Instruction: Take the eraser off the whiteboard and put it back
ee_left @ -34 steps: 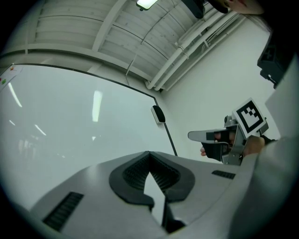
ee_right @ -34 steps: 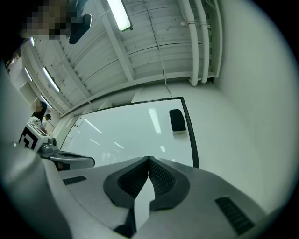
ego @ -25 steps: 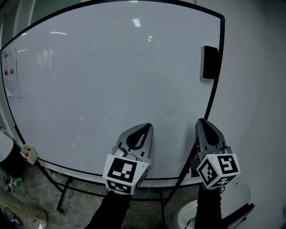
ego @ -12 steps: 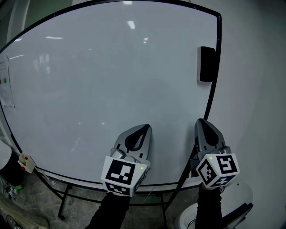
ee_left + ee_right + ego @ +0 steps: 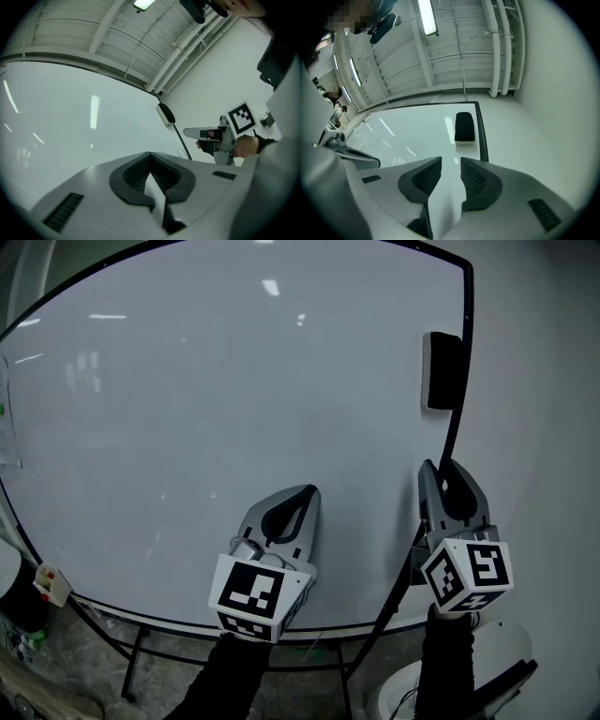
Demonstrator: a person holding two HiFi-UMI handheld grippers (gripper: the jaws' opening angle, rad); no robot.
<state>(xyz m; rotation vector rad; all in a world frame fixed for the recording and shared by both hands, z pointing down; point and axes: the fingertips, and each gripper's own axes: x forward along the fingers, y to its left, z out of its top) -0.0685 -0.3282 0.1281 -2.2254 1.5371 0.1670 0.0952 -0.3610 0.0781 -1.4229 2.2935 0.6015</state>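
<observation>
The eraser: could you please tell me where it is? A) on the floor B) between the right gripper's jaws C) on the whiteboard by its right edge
C: the eraser sits on the whiteboard by its right edge; the right gripper, whose jaws have just been opening, holds nothing.

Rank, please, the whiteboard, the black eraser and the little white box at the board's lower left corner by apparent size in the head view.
1. Black-framed white whiteboard, by far the largest.
2. Black rectangular eraser.
3. Small white box with red marks, clearly smaller.
</observation>
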